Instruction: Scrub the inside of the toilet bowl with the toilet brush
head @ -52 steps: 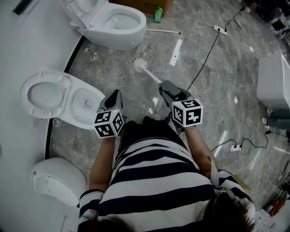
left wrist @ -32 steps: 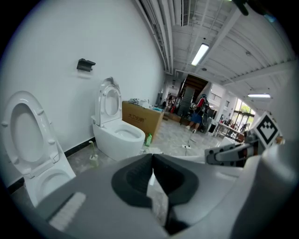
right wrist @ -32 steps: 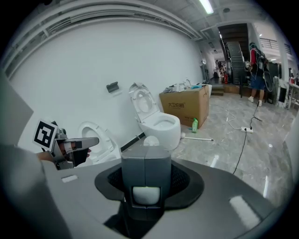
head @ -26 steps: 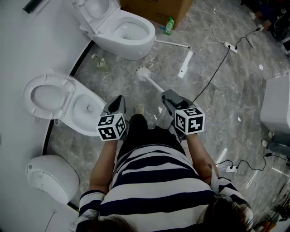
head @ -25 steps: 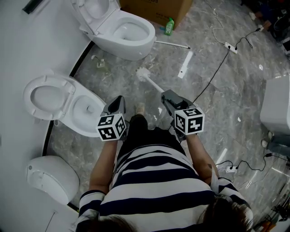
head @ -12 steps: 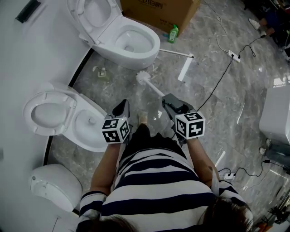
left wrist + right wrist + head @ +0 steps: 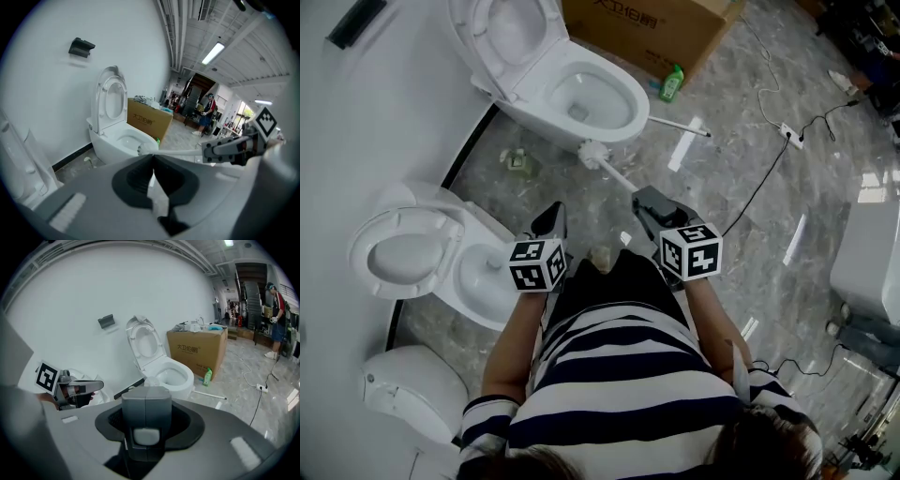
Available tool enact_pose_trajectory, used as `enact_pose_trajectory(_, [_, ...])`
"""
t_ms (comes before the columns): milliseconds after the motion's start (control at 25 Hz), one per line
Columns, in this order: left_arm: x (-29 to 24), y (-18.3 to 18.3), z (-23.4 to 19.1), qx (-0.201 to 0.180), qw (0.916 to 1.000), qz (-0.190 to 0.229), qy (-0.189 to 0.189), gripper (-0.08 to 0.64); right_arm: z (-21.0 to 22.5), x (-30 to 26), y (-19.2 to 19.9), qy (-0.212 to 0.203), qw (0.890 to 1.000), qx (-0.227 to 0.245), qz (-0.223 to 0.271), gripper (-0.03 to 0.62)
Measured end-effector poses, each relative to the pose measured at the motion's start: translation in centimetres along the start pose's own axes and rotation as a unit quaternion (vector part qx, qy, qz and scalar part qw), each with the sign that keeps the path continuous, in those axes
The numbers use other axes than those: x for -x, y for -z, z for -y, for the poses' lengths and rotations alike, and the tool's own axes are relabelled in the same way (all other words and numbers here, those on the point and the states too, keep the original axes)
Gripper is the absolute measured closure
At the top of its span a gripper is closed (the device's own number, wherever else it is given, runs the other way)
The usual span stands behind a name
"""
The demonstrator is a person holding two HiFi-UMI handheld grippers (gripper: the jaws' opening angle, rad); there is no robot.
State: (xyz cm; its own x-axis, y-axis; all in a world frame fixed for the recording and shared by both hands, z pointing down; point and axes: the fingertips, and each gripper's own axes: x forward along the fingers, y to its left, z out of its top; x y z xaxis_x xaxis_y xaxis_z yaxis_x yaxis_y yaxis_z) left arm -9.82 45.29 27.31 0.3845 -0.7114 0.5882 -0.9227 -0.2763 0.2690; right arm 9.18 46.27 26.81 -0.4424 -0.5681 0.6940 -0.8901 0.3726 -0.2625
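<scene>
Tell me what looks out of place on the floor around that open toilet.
Loose clutter lies around the toilet: a white rod and a flat white strip lie beside it, a green bottle stands by the cardboard box, and small debris sits near the wall.

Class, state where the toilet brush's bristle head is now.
In the head view, the bristle head hangs over the floor just outside the front rim of the far toilet, held by the right gripper.
</scene>
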Motion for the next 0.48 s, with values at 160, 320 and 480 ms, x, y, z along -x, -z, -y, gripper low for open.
enact_pose_trajectory(160, [-1.7, -1.3, -2.0, 0.021, 0.9997, 0.002, -0.009, 0.560, 0.5, -1.9, -2.4, 0.002, 1.000, 0.009, -0.005, 0.414])
enact_pose_trajectory(320, [-4.1, -3.1, -3.5, 0.042, 0.9990, 0.012, -0.011, 0.560, 2.0, -4.0, -4.7, 0.008, 1.000, 0.022, -0.014, 0.414])
enact_pose_trajectory(480, [-7.1, -4.4, -5.4, 0.061, 0.9978, 0.019, -0.017, 0.560, 3.6, -6.8, -6.8, 0.006, 0.999, 0.037, -0.022, 0.414])
